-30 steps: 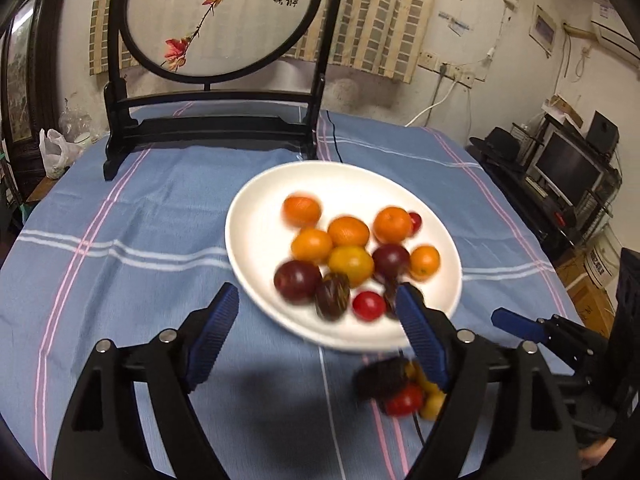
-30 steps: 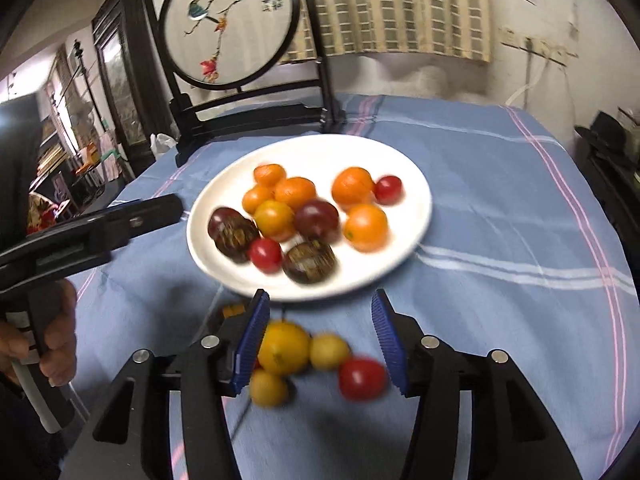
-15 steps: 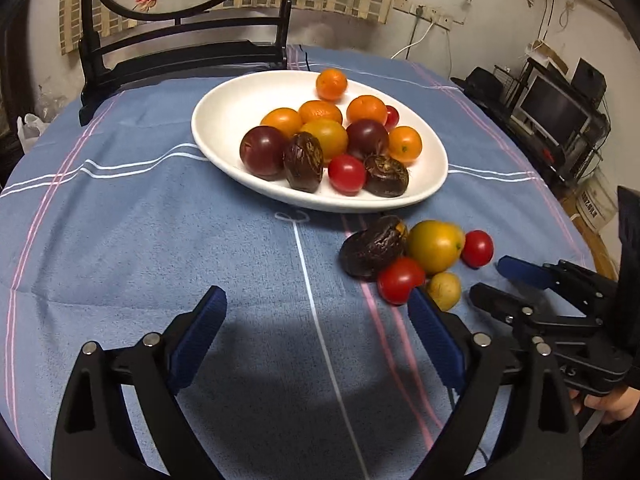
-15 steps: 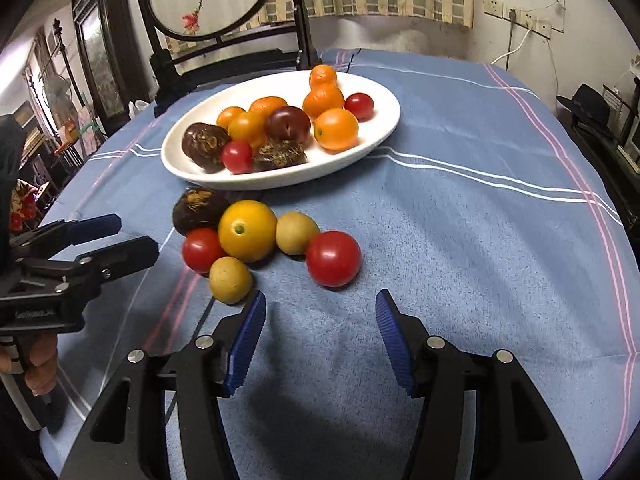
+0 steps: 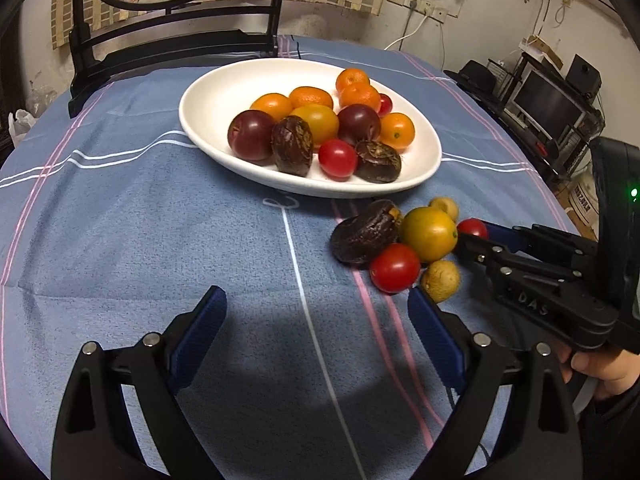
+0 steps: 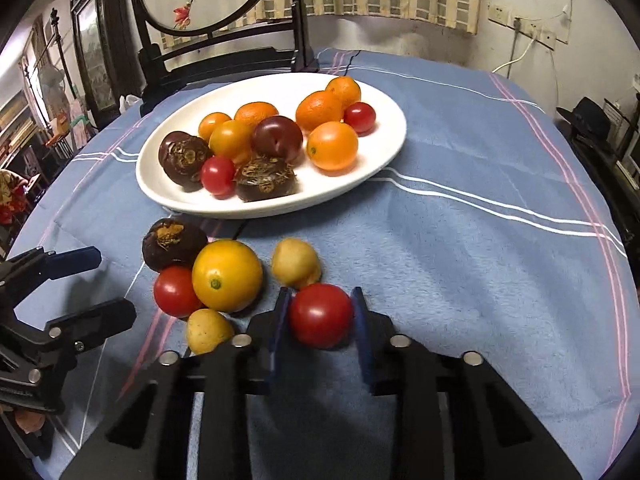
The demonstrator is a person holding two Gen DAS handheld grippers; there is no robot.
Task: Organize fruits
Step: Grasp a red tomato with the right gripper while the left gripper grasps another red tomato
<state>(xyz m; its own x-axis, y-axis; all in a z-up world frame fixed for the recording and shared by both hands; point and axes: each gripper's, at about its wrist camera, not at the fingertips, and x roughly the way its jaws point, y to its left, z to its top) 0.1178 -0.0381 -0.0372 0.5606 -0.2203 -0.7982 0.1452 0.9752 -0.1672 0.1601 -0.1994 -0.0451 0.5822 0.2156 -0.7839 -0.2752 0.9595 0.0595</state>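
right wrist view: the right claw [image 6: 320,322] is seen at lower centre, its blue pads closed against both sides of a red tomato [image 6: 321,315] that rests on the blue striped cloth of the worktop [image 6: 460,248]. just above the tomato lies a pale yellow fruit [image 6: 296,263]. to the left a loose cluster is shown: a yellow-orange fruit [image 6: 226,275], a second red tomato [image 6: 175,291] touching it, a dark wrinkled fruit [image 6: 172,243] behind them, and a small yellow fruit [image 6: 208,330] in front. a white plate [image 6: 384,148] in the upper centre holds orange, dark purple, dark wrinkled and small red fruits. the left claw [image 6: 86,286] appears at the left edge.

left wrist view: the left claw [image 5: 316,336] is shown at the bottom of the frame with its pads spread wide and nothing between them, above bare cloth. the loose cluster lies at centre right, just below the plate [image 5: 208,120]; the grasped tomato [image 5: 472,227] is partly hidden behind the right claw's [image 5: 476,236] fingers. a dark wooden screen stand [image 5: 172,40] is seen at the upper left, beyond the plate.
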